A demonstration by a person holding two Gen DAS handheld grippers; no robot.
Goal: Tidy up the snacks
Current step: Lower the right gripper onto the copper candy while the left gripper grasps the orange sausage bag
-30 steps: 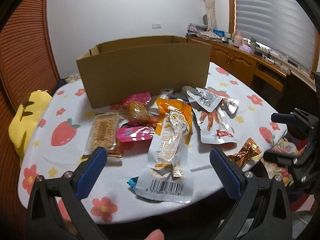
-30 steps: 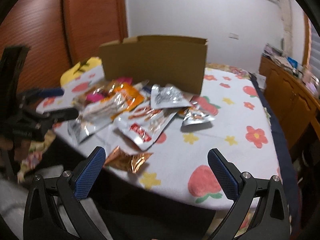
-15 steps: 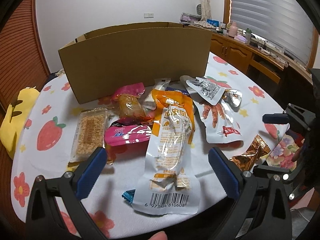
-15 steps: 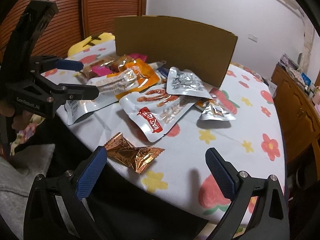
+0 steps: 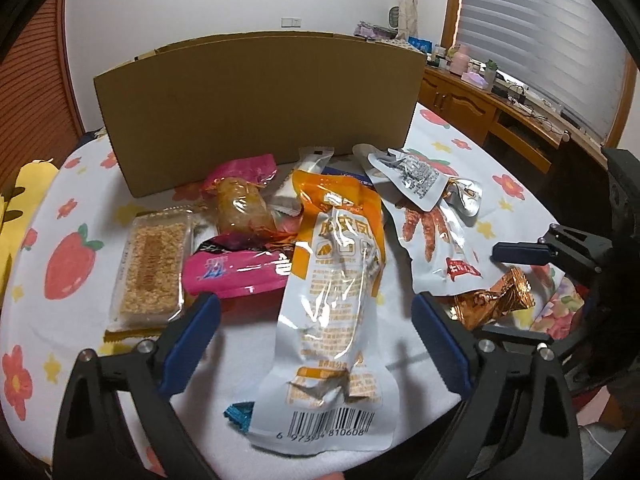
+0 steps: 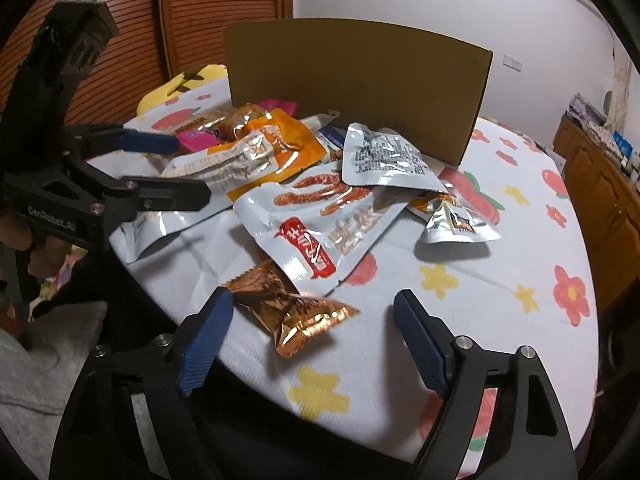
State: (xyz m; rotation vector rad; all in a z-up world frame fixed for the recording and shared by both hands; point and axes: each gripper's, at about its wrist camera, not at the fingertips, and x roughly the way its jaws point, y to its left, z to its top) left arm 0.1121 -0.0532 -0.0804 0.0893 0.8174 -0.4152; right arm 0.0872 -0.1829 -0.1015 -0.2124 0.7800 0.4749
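Note:
A pile of snack packets lies on the table in front of a brown cardboard box [image 5: 256,108], also seen in the right wrist view [image 6: 356,80]. My left gripper [image 5: 316,344] is open, its fingers on either side of a long orange and silver packet [image 5: 336,300]. A cereal bar [image 5: 150,276] and a pink packet [image 5: 236,276] lie to its left. My right gripper [image 6: 312,340] is open, just before a copper foil packet [image 6: 292,312] at the table's near edge. A silver packet with red print [image 6: 320,220] lies behind it.
The round table has a white cloth with strawberries and flowers [image 6: 520,240]. A yellow cushion [image 5: 16,200] sits at the left. Wooden cabinets [image 5: 500,116] stand along the right wall under blinds. The left gripper also shows at the left of the right wrist view [image 6: 160,168].
Both grippers have moved forward and closer to the table. The snacks and box now look larger. Both stay open.

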